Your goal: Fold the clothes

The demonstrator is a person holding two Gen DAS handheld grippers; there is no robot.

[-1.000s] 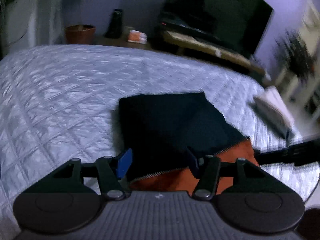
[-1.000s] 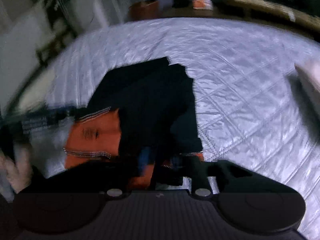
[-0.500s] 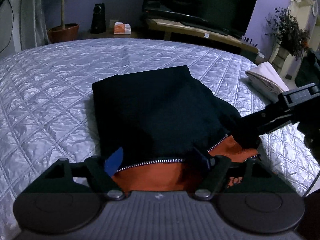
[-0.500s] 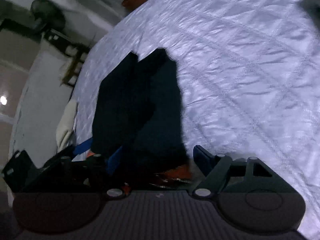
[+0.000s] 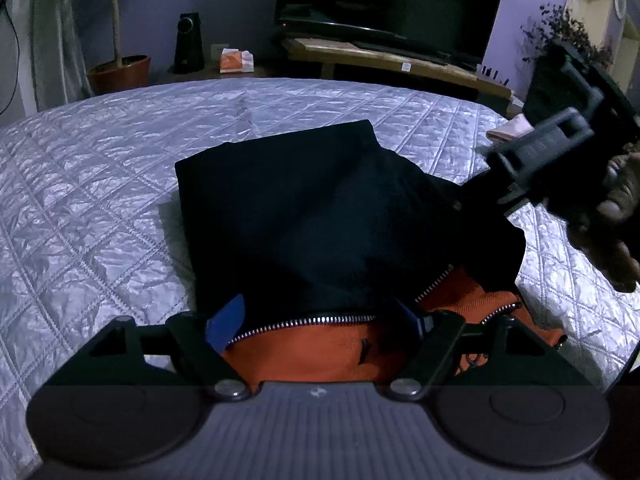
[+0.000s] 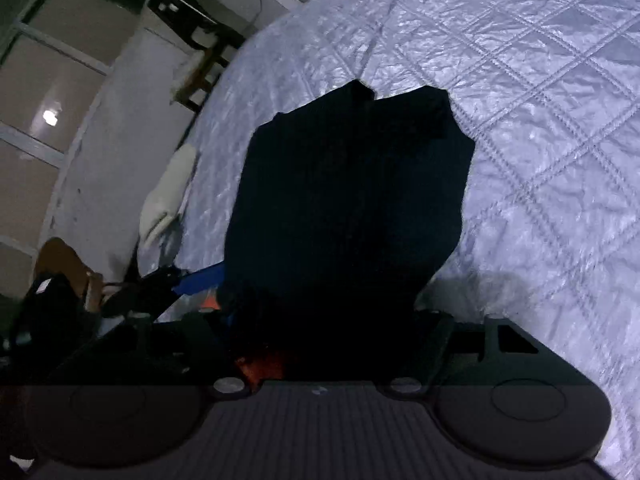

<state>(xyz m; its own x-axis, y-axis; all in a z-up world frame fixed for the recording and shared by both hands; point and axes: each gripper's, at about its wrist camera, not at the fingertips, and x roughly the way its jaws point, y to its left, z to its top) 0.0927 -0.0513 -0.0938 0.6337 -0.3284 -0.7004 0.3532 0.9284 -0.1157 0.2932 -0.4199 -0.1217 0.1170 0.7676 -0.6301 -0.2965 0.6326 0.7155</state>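
A black jacket (image 5: 320, 216) with orange lining (image 5: 320, 352) and a silver zipper lies folded on the quilted silver bedspread (image 5: 100, 184). My left gripper (image 5: 320, 320) is open, its blue pads (image 5: 226, 322) standing on either side of the jacket's near zipper edge. From the right, a hand holds my right gripper (image 5: 552, 152) with its tips buried in the jacket's right side. In the right wrist view the jacket (image 6: 348, 200) drapes between the widely spread fingers of the right gripper (image 6: 332, 320), which is open. The left gripper (image 6: 172, 284) shows at the lower left.
Beyond the bed stand a TV (image 5: 392, 4) on a wooden bench, a speaker (image 5: 188, 42), an orange tissue box (image 5: 236, 60) and a potted plant (image 5: 120, 72). A folded pale cloth (image 5: 512, 128) lies at the bed's right edge. A white cloth (image 6: 168, 200) hangs off the bed's side.
The right gripper has pushed further into the jacket's side, so the black cloth now fills the space between its fingers. The left gripper has stayed open at the zipper edge.
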